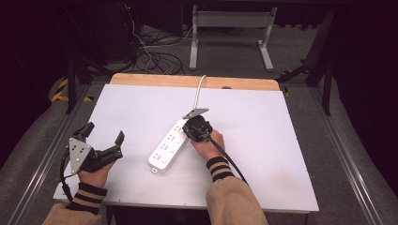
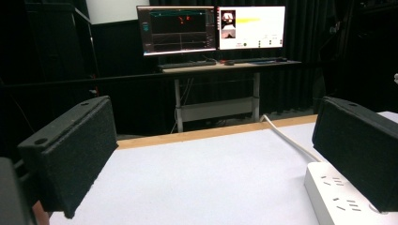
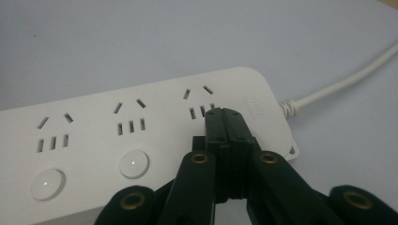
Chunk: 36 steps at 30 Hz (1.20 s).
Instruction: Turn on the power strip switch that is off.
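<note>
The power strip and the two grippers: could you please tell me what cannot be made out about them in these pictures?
- Right gripper view: the closed tips of the right gripper cover the power strip where a third button would sit.
- High view: the white cable drops behind the table's far edge; its plug is hidden.
- Left gripper view: the left gripper stands open; its right jaw and the frame edge cut off the strip.
</note>
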Motion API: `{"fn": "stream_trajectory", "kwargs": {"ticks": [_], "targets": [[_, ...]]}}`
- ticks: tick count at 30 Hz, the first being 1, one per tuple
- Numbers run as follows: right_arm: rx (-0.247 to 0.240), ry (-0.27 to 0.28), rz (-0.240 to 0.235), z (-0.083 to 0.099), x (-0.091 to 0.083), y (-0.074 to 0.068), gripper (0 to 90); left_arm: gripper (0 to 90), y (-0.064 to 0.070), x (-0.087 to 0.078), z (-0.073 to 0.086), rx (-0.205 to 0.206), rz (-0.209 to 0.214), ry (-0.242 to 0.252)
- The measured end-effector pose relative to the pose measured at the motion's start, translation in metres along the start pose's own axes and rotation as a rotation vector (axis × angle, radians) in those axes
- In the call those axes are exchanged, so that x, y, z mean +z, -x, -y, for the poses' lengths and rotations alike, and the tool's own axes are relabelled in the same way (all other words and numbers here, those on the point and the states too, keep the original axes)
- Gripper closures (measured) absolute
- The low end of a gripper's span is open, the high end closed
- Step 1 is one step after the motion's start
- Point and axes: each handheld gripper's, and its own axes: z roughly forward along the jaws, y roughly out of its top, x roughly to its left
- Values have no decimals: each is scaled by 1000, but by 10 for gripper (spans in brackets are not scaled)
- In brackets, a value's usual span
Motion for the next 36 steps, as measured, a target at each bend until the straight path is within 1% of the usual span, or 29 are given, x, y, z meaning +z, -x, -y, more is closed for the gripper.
{"fn": "stream_trajectory", "kwargs": {"ticks": [1, 4, 6, 8, 15, 18, 23, 28, 29, 30, 36], "targets": [[-3, 2, 5, 0, 0, -1, 900, 9, 0, 0, 0, 0, 0, 0], [9, 7, 3, 1, 0, 0, 900, 9, 0, 0, 0, 2, -1, 1], [7, 10, 14, 1, 1, -1, 900, 9, 0, 0, 0, 3, -1, 1], [15, 10, 7, 1, 1, -1, 900, 9, 0, 0, 0, 3, -2, 0], [23, 9, 9, 1, 1, -1, 900, 10, 0, 0, 0, 2, 0, -1], [35, 4, 5, 1, 1, 0, 900, 10, 0, 0, 0, 0, 1, -3], [59, 13, -4, 3, 2, 2, 900, 10, 0, 0, 0, -6, 0, -2], [52, 17, 3, 3, 3, -1, 900, 11, -1, 0, 0, -9, -1, -1], [28, 17, 24, 4, 3, -4, 900, 11, -1, -1, 0, -10, 0, 0], [34, 25, 24, 5, 3, -4, 900, 11, -1, -1, 0, -10, -2, 0], [56, 32, 7, 6, 3, -2, 900, 12, -2, -2, 1, -15, -2, -1]]}}
